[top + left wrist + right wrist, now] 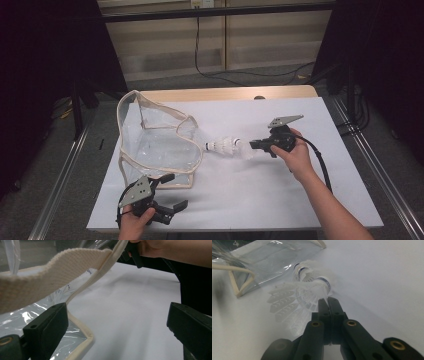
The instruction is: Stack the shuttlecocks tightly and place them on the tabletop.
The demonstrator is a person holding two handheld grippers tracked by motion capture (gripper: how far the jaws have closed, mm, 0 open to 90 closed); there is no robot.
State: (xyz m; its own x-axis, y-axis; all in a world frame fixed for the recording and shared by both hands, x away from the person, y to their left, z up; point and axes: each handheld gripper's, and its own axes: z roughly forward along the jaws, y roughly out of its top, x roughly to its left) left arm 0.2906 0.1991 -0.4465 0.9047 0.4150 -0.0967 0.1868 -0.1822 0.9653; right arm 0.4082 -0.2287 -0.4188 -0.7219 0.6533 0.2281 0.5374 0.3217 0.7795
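— Why does the right claw [254, 145] pinch the shuttlecocks [227, 146] by the feathers?
— Its jaws are clamped tight on one feather tip of the stack, seemingly to steer the cork noses first toward the mouth of the clear plastic bag [152, 142]. The shuttlecocks lie on the white counter [280, 185] at mid-table, just right of the bag's opening, noses nearly at its cream trim.

— And the left claw [170, 192]?
— It hovers at the near left corner, jaws spread wide and gripping nothing, beside the bag's near edge. In the left gripper view the woven cream strap [50, 272] arches just above its jaws; it looks ready to hold the opening steady.

— The hands?
— The right hand [295, 155] reaches in level from the right, claw pointing left. The left hand [134, 222] sits low at the near counter edge, angled toward the bag.
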